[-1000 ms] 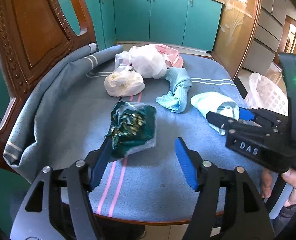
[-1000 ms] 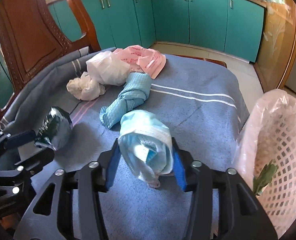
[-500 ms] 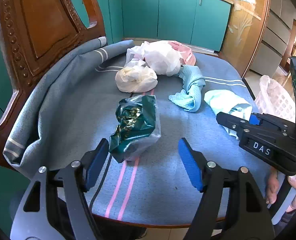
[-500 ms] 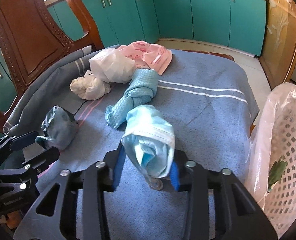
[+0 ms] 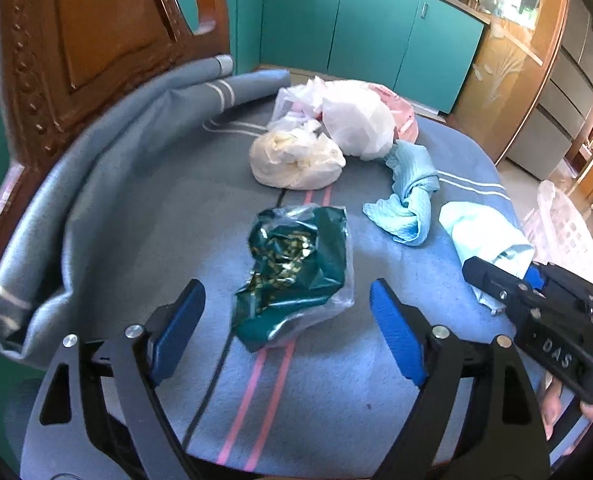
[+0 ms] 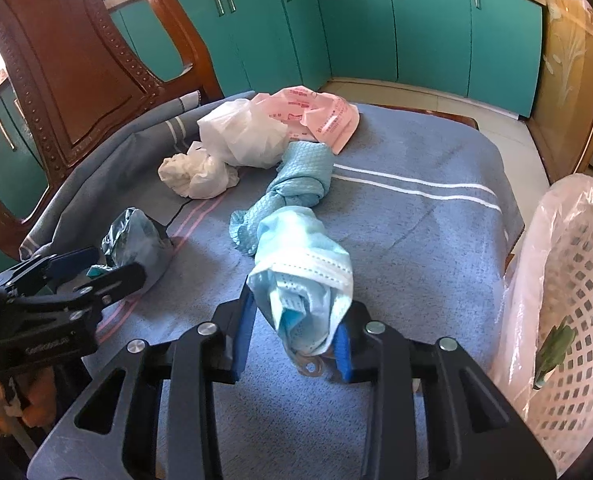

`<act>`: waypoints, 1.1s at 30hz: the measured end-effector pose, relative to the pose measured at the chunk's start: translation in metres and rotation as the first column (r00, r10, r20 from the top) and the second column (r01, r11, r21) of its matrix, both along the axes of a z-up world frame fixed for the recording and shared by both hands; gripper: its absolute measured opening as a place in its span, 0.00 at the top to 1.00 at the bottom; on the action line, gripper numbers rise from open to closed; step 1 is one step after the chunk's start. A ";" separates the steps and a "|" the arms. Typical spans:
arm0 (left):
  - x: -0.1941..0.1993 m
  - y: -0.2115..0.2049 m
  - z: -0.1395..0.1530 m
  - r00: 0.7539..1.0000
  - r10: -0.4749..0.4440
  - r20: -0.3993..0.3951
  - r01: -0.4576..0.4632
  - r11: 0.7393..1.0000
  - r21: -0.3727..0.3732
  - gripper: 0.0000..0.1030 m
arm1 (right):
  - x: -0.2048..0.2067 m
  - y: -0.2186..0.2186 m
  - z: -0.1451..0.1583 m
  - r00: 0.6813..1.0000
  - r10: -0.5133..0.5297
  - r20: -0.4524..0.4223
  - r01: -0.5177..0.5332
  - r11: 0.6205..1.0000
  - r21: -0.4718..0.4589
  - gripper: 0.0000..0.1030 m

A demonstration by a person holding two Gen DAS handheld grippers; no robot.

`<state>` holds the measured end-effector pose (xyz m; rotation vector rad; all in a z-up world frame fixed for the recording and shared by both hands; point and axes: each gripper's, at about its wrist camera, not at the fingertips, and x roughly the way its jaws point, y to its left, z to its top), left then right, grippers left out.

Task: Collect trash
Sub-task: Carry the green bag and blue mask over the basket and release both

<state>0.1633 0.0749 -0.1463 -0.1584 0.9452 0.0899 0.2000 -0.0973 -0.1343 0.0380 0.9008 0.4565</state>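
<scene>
My right gripper (image 6: 294, 334) is shut on a crumpled blue face mask (image 6: 304, 268), held just above the blue cloth. The mask also shows in the left wrist view (image 5: 484, 236), with the right gripper (image 5: 504, 284) on it. My left gripper (image 5: 286, 328) is open, its blue pads (image 5: 176, 332) either side of the near end of a dark green foil wrapper in clear plastic (image 5: 292, 268), not touching it. Farther back lie a knotted light-blue cloth (image 6: 296, 184), a white crumpled bag (image 6: 196, 170), a larger white bag (image 6: 244, 134) and a pink bag (image 6: 320, 116).
A white lattice basket lined with a clear bag (image 6: 568, 292) stands at the table's right edge, with a green scrap (image 6: 554, 346) inside. A carved wooden chair back (image 5: 88, 40) rises at the left, cloth bunched against it. Teal cabinets stand behind.
My right gripper has closed tighter on the mask and lifted it slightly. My left gripper has drawn back from the green wrapper, which was against its left pad and now lies free between the pads.
</scene>
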 end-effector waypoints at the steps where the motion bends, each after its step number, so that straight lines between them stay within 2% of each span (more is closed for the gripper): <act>1: 0.002 0.000 -0.002 1.000 0.003 -0.004 -0.003 1.000 -0.004 0.19 | -0.001 0.001 0.000 1.000 0.002 0.004 -0.002 1.000 -0.005 0.67; 3: 0.003 -0.002 -0.004 1.000 0.016 0.003 -0.016 1.000 0.006 0.31 | -0.001 0.001 0.001 1.000 0.004 0.006 -0.004 1.000 -0.009 0.67; 4: 0.003 -0.003 -0.004 1.000 0.017 0.008 -0.018 1.000 0.019 0.41 | -0.001 0.001 0.002 1.000 0.005 0.007 -0.005 1.000 -0.008 0.67; 5: 0.002 -0.005 -0.004 1.000 0.017 0.014 -0.017 0.999 0.030 0.45 | -0.001 0.000 0.003 1.000 0.005 0.008 -0.005 1.000 -0.007 0.67; 10: -0.007 -0.013 0.004 0.998 0.008 0.070 -0.015 0.996 0.091 0.51 | -0.003 -0.002 0.008 1.000 0.004 0.025 -0.004 1.000 -0.007 0.67; 14: -0.019 -0.021 0.022 0.992 0.000 0.123 -0.018 0.990 0.142 0.51 | -0.008 -0.007 0.020 0.998 -0.006 0.063 0.005 1.000 0.017 0.67; 18: -0.029 -0.032 0.042 0.983 -0.018 0.184 -0.015 0.984 0.176 0.51 | -0.017 -0.024 0.047 0.990 -0.039 0.136 0.027 0.996 0.089 0.67; 22: -0.031 -0.049 0.056 0.975 -0.066 0.212 0.029 0.985 0.171 0.51 | -0.032 -0.057 0.073 0.958 -0.131 0.254 0.104 0.988 0.117 0.67; 26: -0.024 -0.077 0.061 0.968 -0.131 0.215 0.099 0.983 0.152 0.51 | -0.037 -0.096 0.084 0.925 -0.231 0.302 0.213 0.973 0.091 0.67; 30: -0.012 -0.115 0.065 0.950 -0.226 0.214 0.203 0.971 0.124 0.51 | -0.046 -0.158 0.081 0.884 -0.368 0.287 0.352 0.930 0.109 0.67; 33: -0.004 -0.149 0.065 0.929 -0.299 0.217 0.281 0.953 0.110 0.51 | -0.054 -0.211 0.063 0.851 -0.483 0.204 0.466 0.875 0.131 0.67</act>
